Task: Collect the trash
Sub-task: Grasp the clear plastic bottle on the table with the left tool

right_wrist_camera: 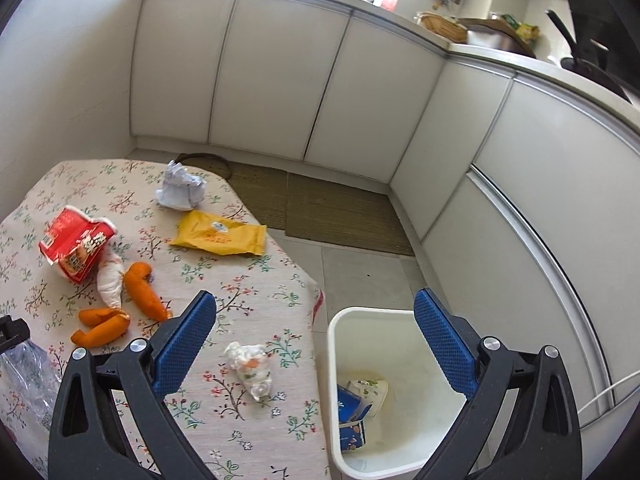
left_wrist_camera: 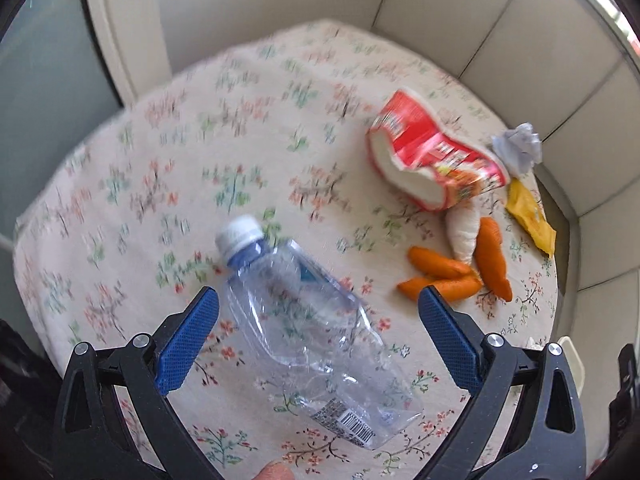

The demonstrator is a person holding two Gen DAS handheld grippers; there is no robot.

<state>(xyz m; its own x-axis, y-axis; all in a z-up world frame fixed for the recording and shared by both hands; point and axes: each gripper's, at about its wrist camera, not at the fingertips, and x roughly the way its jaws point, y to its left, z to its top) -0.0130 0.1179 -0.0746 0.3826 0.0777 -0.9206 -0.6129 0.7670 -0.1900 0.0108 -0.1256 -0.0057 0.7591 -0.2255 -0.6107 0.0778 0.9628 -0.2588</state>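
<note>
Hovering with fingers spread, left gripper (left_wrist_camera: 319, 298) brackets the crushed clear plastic bottle (left_wrist_camera: 312, 320) lying on the floral-cloth bench (left_wrist_camera: 140, 200), not touching it. Right gripper (right_wrist_camera: 315, 305), fingers spread too and empty, hangs over the bench's right edge, white plastic bin (right_wrist_camera: 376, 392) just beside it on the floor. Crumpled tissue wad (right_wrist_camera: 251, 368) lies near that edge.

Crushed clear bottle (left_wrist_camera: 308, 328) with white cap, lying flat. Beyond it: torn red cup (left_wrist_camera: 432, 160), orange peels (left_wrist_camera: 460, 268), yellow wrapper (left_wrist_camera: 530, 216), crumpled paper (left_wrist_camera: 518, 146). Crumpled tissue (right_wrist_camera: 252, 368) is seen beside the white bin (right_wrist_camera: 360, 320).
</note>
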